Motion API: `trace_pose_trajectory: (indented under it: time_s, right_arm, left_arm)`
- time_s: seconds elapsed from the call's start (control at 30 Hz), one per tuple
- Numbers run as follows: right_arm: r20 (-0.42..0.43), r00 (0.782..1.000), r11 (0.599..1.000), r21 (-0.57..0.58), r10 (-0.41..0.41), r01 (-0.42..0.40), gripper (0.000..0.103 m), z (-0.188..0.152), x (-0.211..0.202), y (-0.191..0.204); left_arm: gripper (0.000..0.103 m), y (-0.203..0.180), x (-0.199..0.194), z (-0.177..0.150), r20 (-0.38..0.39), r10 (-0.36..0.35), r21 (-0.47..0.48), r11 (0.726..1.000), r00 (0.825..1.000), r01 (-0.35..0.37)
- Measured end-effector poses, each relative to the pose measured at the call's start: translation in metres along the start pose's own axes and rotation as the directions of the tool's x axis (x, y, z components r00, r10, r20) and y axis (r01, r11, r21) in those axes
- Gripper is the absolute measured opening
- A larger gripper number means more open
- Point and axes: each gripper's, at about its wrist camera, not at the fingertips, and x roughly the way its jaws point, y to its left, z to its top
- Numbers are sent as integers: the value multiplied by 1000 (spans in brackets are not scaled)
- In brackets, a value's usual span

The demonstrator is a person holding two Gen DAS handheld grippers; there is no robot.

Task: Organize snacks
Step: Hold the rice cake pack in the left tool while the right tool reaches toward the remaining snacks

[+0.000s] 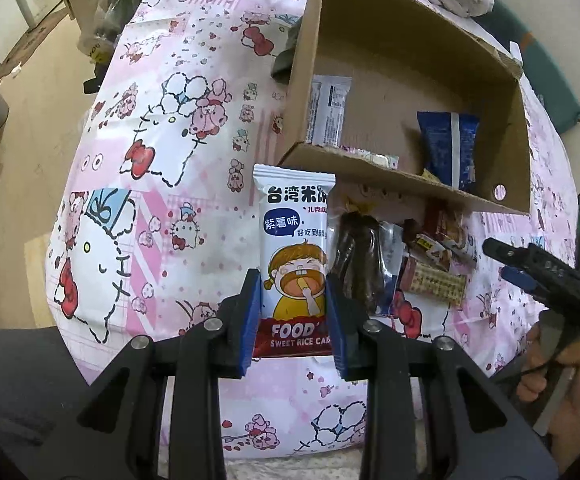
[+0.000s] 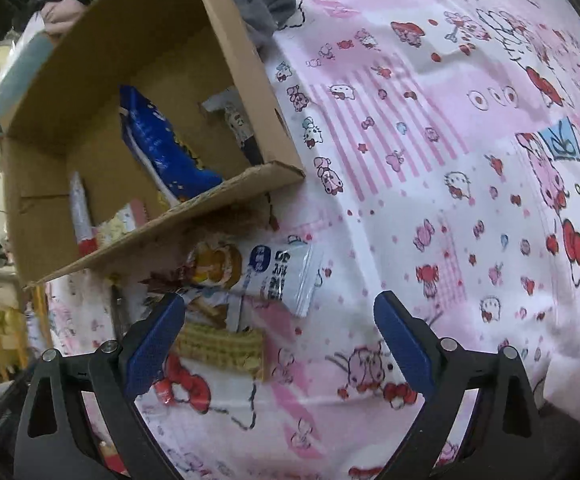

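Left wrist view: the left gripper (image 1: 295,312) pinches a white rice cake packet (image 1: 296,256) by its lower half, blue pads pressed against both long edges. The packet stands upright above the pink cartoon-print cloth (image 1: 162,168). Beyond it sits an open cardboard box (image 1: 402,60) holding a blue snack bag (image 1: 448,148) and a grey sachet (image 1: 330,110). A loose snack pile (image 1: 418,264) lies just in front of the box wall. The right gripper (image 1: 530,264) appears at the right edge, held by a hand (image 1: 570,392).

Right wrist view: the right gripper (image 2: 278,336) is spread wide and empty, above a wafer packet (image 2: 222,348) at the edge of the pile.
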Motion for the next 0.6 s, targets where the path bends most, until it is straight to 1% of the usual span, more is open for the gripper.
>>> trace_pose_trajectory:
  time_s: [0.17, 0.23, 0.27, 0.3, 0.33, 0.37, 0.4, 0.43, 0.5, 0.53, 0.6]
  right_arm:
    - [-31, 1000, 1000, 23, 6, -6, 97, 11, 26, -1]
    - [-18, 1000, 1000, 12, 0, 1, 98, 18, 32, 3]
    - [-4, 1000, 1000, -18, -16, 16, 98, 21, 35, 8]
    - [3, 1000, 999, -45, -23, 24, 92, 22, 37, 12]
    - [7, 1000, 996, -85, -28, 28, 79, 22, 38, 17]
    - [4, 999, 991, -129, -33, 33, 74, 21, 39, 23]
    - [-4, 1000, 988, -154, -26, 25, 64, 19, 38, 27]
    - [-21, 1000, 987, -161, 2, -5, 48, 16, 36, 29]
    - [-70, 995, 985, -156, 66, -76, 31, 7, 32, 31]
    - [-81, 994, 984, -152, 79, -90, 25, 2, 27, 31]
    - [-107, 989, 984, -140, 98, -113, 19, -9, 20, 30]
  left_arm:
    - [27, 0, 1, 0, 0, -25, -10, 1000, 1000, 25]
    - [27, -2, 1, 1, 1, -27, -5, 1000, 1000, 27]
    - [27, -3, 1, 1, 3, -28, 0, 1000, 1000, 28]
    - [27, -3, 1, 1, 4, -28, 2, 1000, 1000, 28]
    - [27, -2, 1, 1, 4, -28, 4, 1000, 1000, 28]
    - [27, -2, 1, 0, 1, -27, 5, 1000, 1000, 27]
    - [27, -1, 2, 0, -3, -27, 3, 1000, 1000, 27]
    - [27, 0, 2, 0, -8, -29, -2, 1000, 1000, 29]
    - [27, 2, 3, 1, -12, -32, -15, 999, 999, 31]
    - [27, 2, 2, 2, -11, -32, -20, 999, 999, 32]
    - [27, 2, 1, 3, -7, -39, -26, 999, 999, 39]
